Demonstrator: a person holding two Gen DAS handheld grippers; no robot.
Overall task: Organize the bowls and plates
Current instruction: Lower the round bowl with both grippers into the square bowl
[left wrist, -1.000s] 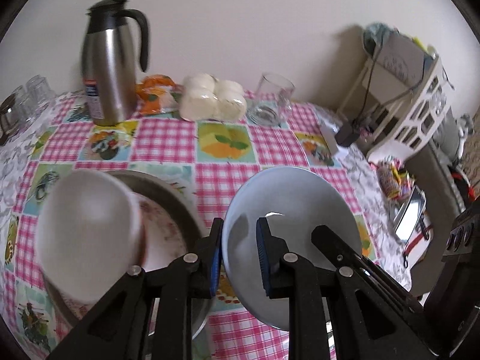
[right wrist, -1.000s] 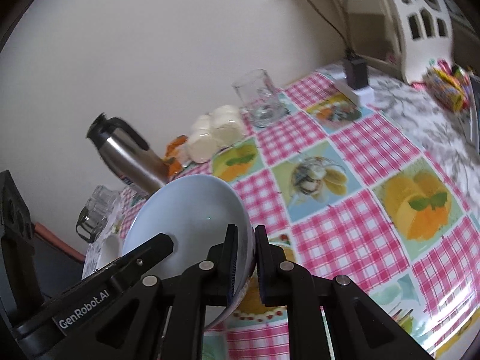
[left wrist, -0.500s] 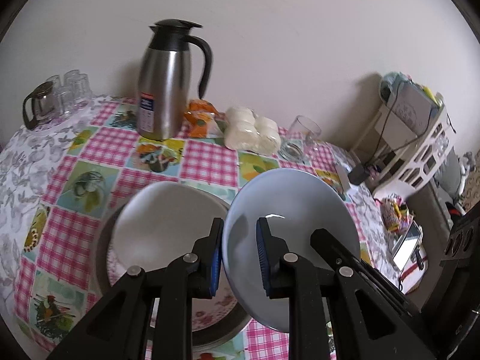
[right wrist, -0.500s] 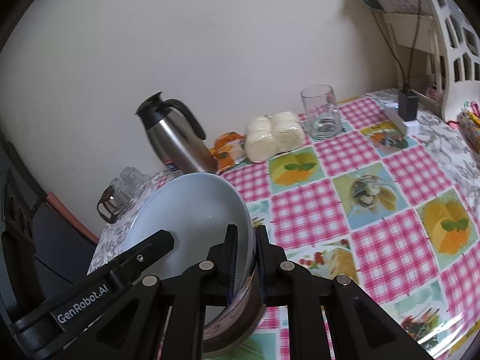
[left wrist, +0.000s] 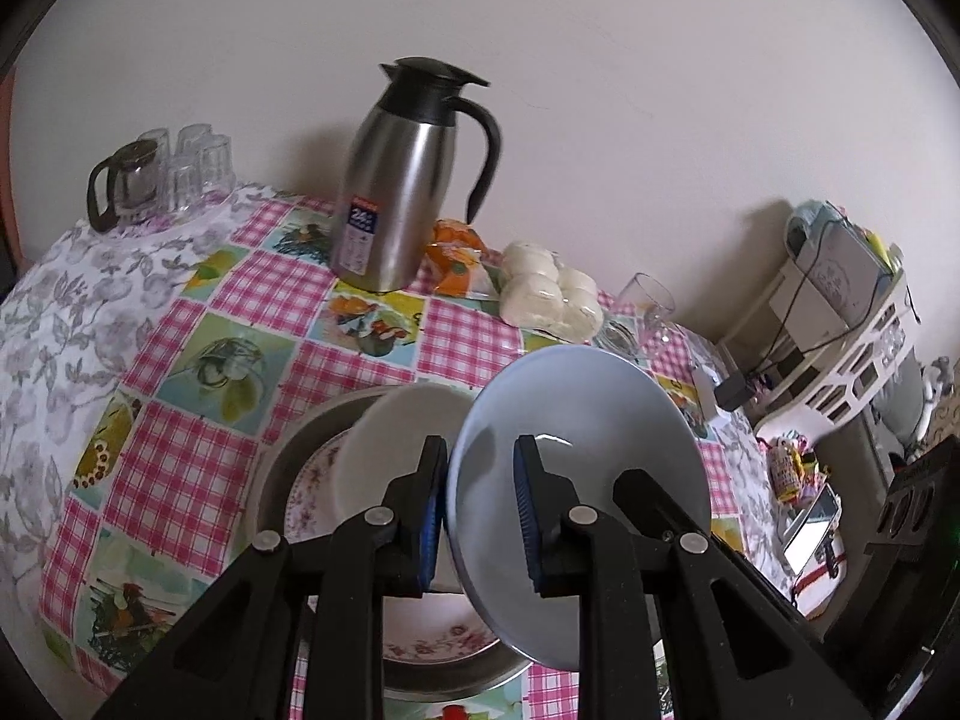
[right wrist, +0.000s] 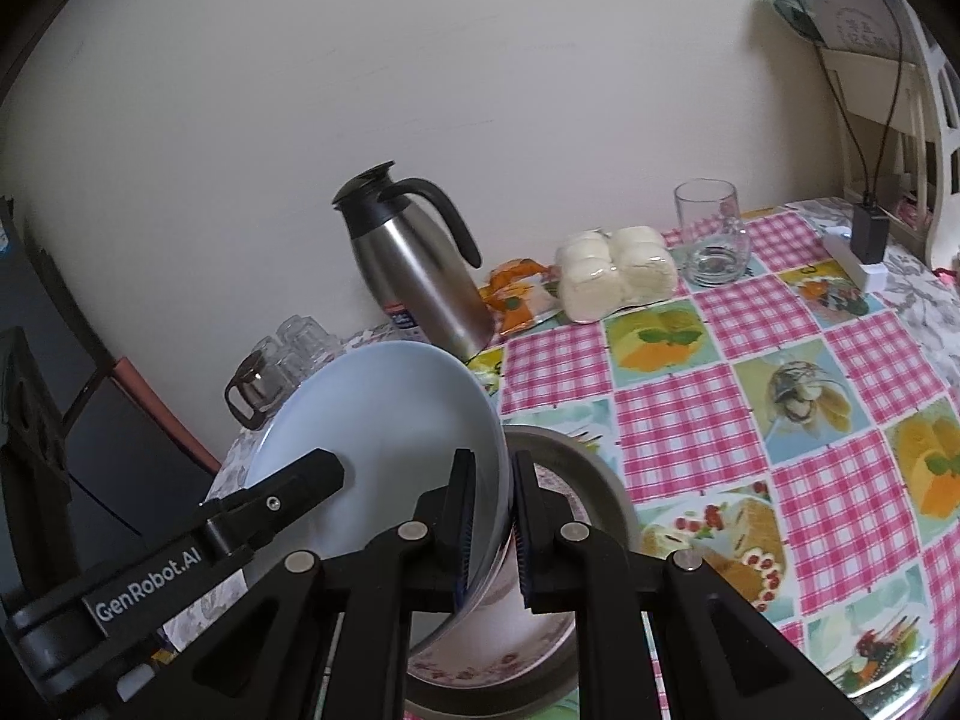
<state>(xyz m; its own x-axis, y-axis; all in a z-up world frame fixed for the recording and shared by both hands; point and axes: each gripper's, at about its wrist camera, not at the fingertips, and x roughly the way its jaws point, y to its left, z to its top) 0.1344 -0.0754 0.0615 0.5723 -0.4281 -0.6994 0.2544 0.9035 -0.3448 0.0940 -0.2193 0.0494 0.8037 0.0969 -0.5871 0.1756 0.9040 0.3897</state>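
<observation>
Clamping opposite rims, each hand-held gripper (left wrist: 480,510) (right wrist: 492,528) grasps the blue plate (left wrist: 600,468) above the metal basin (left wrist: 282,468).

One pale blue round ceramic plate (left wrist: 576,456). One white bowl (left wrist: 384,450). One floral-rimmed white plate (left wrist: 438,639), lying in one grey metal basin (left wrist: 282,468). One stainless steel thermos jug with black lid and handle (left wrist: 390,192). One clear glass mug (right wrist: 714,240). One glass teapot with a dark handle (left wrist: 120,186). Three or four upturned clear tumblers (left wrist: 198,162) beside it; exact number hard to tell. One plastic pack of white buns (left wrist: 549,300), about six inside. One orange snack packet (left wrist: 456,258). Two black two-finger grippers, left (left wrist: 480,510) and right (right wrist: 492,522).
</observation>
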